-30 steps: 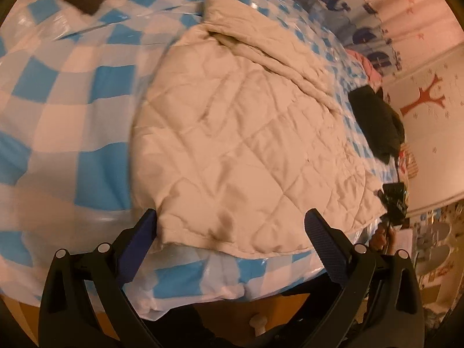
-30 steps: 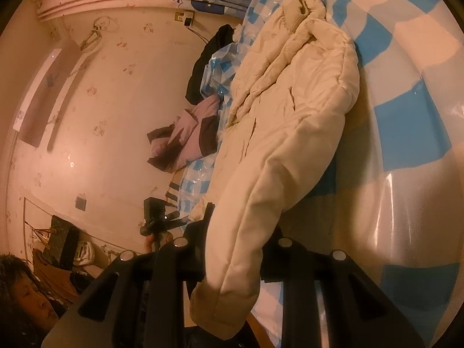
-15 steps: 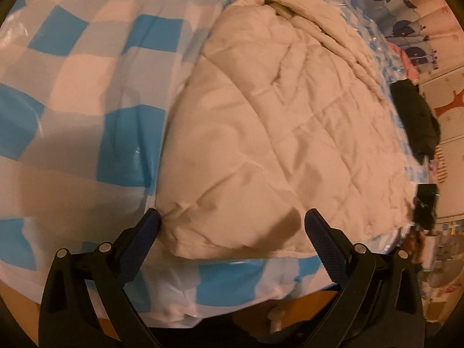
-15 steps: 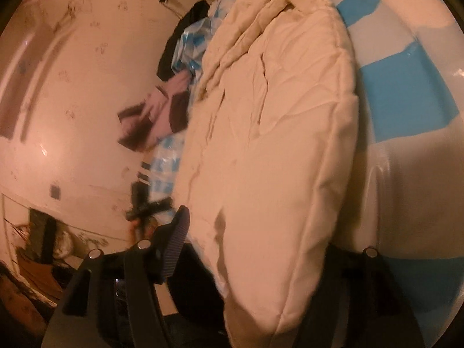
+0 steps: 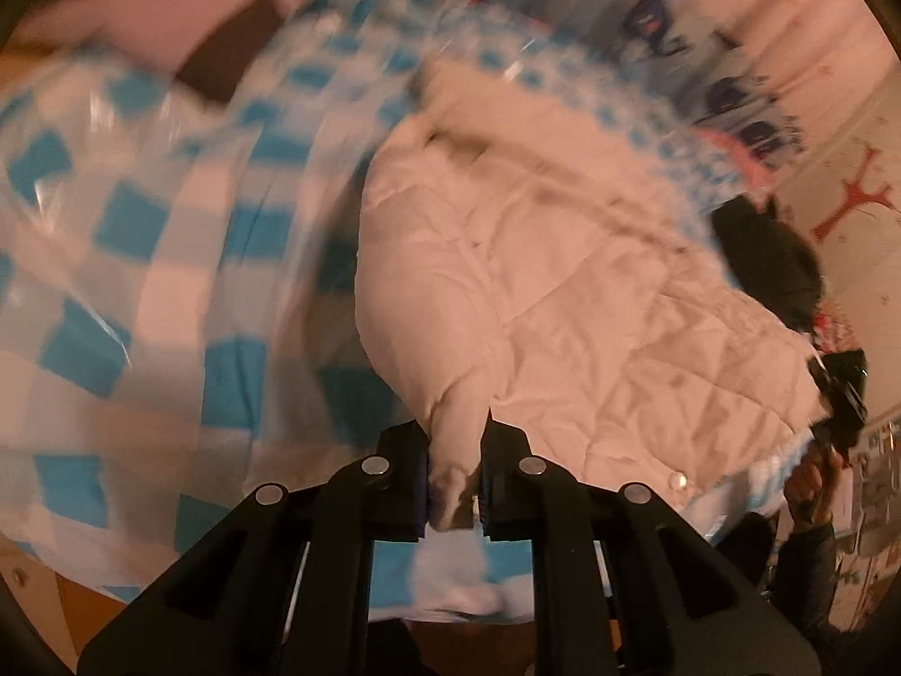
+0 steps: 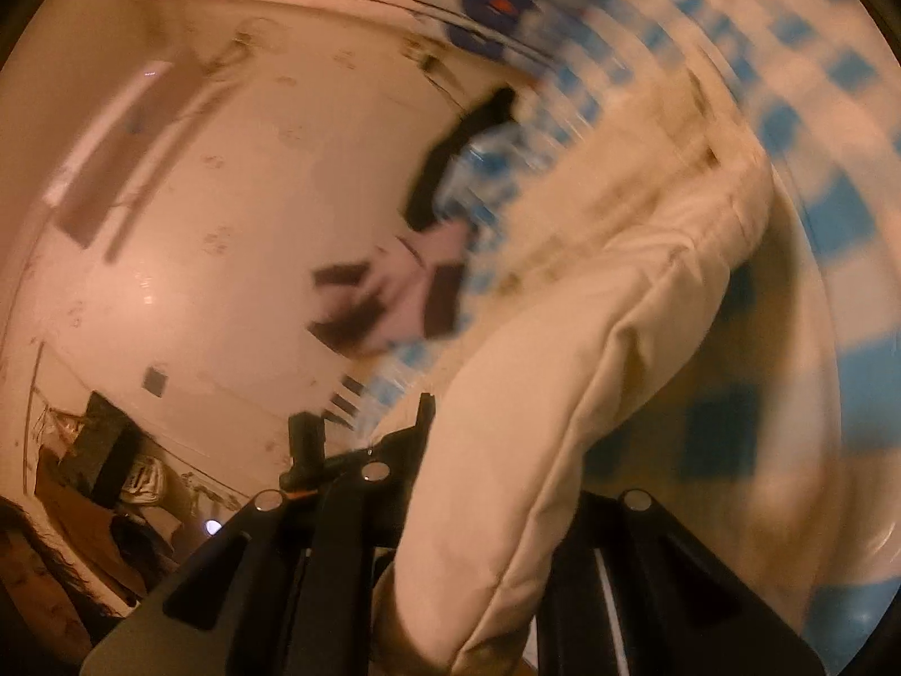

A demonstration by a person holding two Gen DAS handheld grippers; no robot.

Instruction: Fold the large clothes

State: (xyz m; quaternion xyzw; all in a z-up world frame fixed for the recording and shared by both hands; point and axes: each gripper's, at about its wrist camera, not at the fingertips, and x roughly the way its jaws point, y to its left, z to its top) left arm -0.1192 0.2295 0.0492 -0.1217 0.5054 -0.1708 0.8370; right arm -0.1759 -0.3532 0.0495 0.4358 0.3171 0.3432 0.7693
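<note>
Jacket: I have the cream quilted jacket (image 5: 563,281) lying across the blue-and-white checked cover (image 5: 169,259), its bulk flat, its near hem lifted off the surface at both ends.
Left gripper: my left gripper (image 5: 455,473) has just closed its jaws and is clamped on a pinch of the hem at the jacket's near corner; the cloth bunches between the pads.
Right gripper: my right gripper (image 6: 478,507) has also just closed its jaws; it is clenched on the puffy edge of the jacket (image 6: 591,394), which drapes over the fingers and hides the right one.
Done so far: I judge both grasps are made. One side looks doubled over along the far edge, though blur keeps me from being sure.
Left to do: by my reading the main fold is not yet made; the hem needs carrying up and over toward the collar end, then laying down and smoothing.
Around: a dark garment (image 5: 771,259) lies at the cover's far edge just beside the jacket, a pink-and-brown garment (image 5: 186,17) at the far corner, well apart. Patterned wall beyond.
In the way: I see nothing lying on the jacket. My worry is the dark garment near the landing edge, and the slick cover letting the jacket slide.
</note>
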